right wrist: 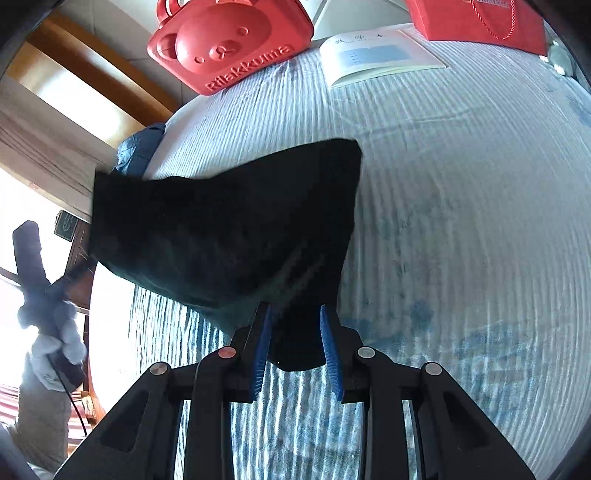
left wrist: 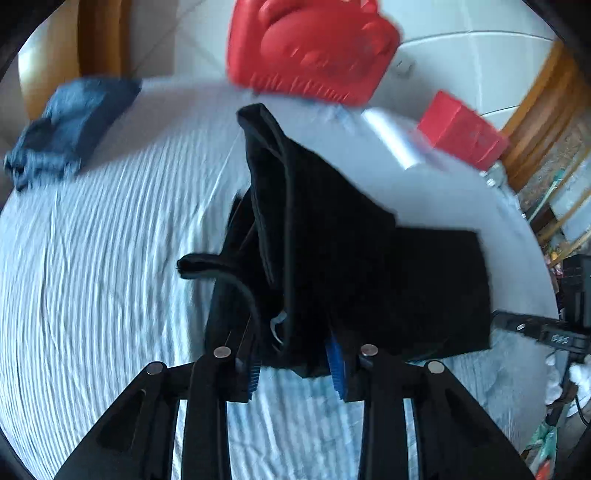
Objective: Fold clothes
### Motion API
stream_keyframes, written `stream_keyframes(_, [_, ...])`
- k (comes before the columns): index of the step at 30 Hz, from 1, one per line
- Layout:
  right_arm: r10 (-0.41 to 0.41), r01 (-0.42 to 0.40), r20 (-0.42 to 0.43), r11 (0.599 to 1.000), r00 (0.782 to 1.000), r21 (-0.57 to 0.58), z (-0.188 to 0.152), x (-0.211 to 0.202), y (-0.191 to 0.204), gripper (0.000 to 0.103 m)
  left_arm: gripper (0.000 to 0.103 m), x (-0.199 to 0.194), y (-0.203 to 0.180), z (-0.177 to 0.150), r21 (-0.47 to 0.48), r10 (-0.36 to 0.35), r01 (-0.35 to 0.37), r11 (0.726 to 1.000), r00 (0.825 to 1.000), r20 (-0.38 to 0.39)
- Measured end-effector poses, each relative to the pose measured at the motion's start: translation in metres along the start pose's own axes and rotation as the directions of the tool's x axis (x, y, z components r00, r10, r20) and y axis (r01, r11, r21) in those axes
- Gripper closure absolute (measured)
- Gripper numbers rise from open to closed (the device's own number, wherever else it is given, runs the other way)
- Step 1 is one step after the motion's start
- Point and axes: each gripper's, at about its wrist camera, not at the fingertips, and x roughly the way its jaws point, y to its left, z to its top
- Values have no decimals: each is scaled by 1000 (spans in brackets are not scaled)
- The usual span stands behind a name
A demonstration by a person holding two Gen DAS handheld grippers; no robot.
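A black garment (left wrist: 332,236) hangs lifted above the striped blue-white bedsheet (left wrist: 92,258). My left gripper (left wrist: 295,363) is shut on its bunched edge, with folds and a drawstring dangling between the blue pads (left wrist: 337,365). In the right wrist view the same black garment (right wrist: 229,225) stretches out to the left as a taut sheet, and my right gripper (right wrist: 295,345) is shut on its near corner. The other hand-held gripper (right wrist: 33,266), held by a gloved hand (right wrist: 59,339), shows at the far left.
A red bear-shaped case (right wrist: 229,44) stands at the bed's far edge beside an open booklet (right wrist: 373,55) and a red gift bag (right wrist: 476,22). Folded blue clothing (left wrist: 70,125) lies at the far left of the bed. Wooden furniture borders the bed.
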Motion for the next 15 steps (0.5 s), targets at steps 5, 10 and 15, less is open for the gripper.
stream_keyframes(5, [-7, 6, 22, 999, 1000, 40, 2, -3, -2, 75, 59, 1, 20, 6, -17, -6, 6, 1000, 1000, 4])
stream_keyframes(10, [-12, 7, 51, 995, 999, 100, 6, -2, -4, 75, 39, 0, 16, 32, 64, -7, 4, 998, 999, 44])
stream_keyframes(15, [-23, 11, 80, 990, 997, 141, 8, -1, -4, 59, 38, 1, 12, 57, 145, -12, 1, 989, 997, 77])
